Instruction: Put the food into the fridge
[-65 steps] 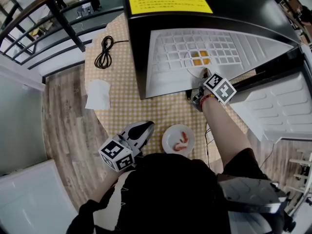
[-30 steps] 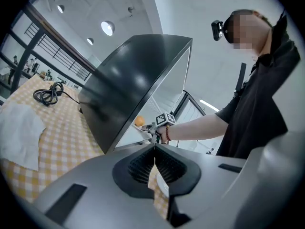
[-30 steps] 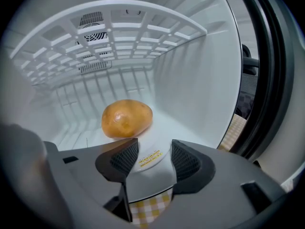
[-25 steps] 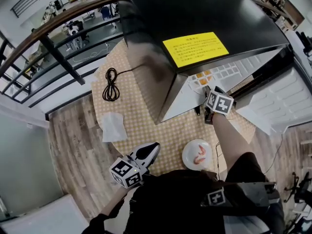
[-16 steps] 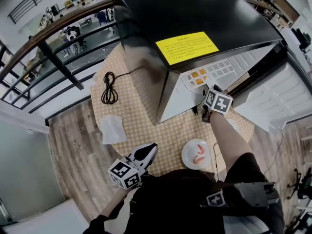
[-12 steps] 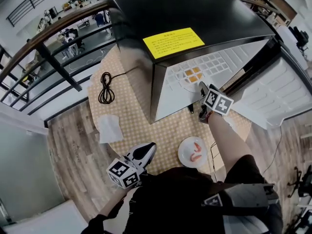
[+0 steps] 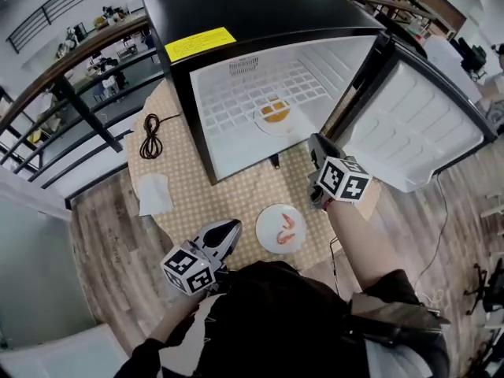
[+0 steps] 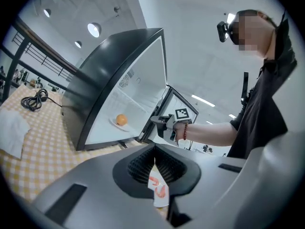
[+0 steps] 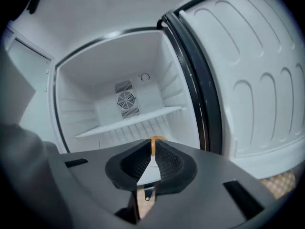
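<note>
Closing empty, right tongs (image 7: 316,142) withdrawn from fridge (image 7: 260,6); orange food (image 7: 275,112) stays inside | left tongs (image 7: 231,227) clenched

text: none legible | yellow label (image 7: 200,44) on fridge (image 7: 260,6) top: print too small

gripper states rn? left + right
Left gripper: closed, empty.
Right gripper: jaws closing, almost shut, nothing between them.
</note>
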